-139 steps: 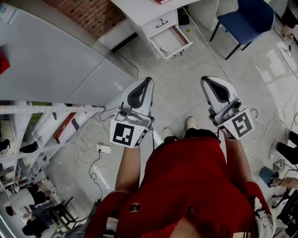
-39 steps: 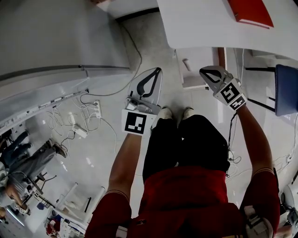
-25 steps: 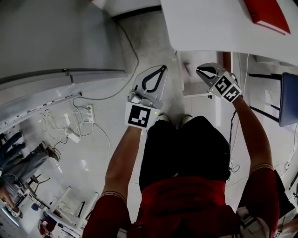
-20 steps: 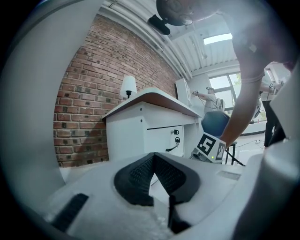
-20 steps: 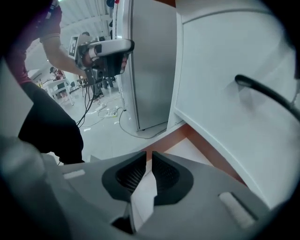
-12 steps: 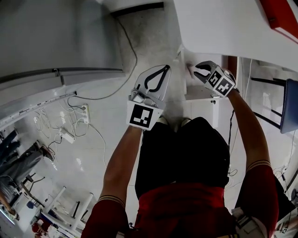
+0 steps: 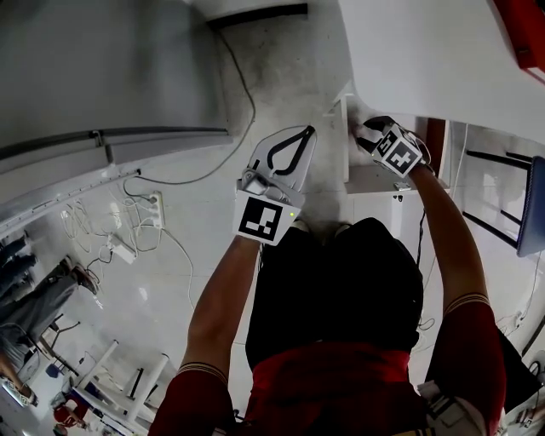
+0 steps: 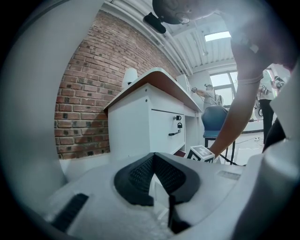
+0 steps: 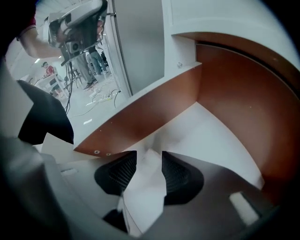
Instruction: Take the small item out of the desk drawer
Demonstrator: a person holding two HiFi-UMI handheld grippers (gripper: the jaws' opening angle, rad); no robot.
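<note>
The open drawer juts out under the white desk. My right gripper points steeply down into it. Seen from the right gripper view, the drawer has reddish-brown side walls and a white bottom. The right gripper has just been opening its jaws, and a small whitish lump shows between the tips with no pad pressing on it. My left gripper hovers left of the drawer over the floor, shut with nothing in it.
A red book lies on the desk. A grey cabinet stands at the left, with cables and a power strip on the floor. A blue chair is at the right. The desk's upper drawer front faces the left gripper, with a brick wall behind.
Both grippers have sunk. The right one has tipped downward into the open drawer and its jaws have spread apart. The left stays shut beside it.
</note>
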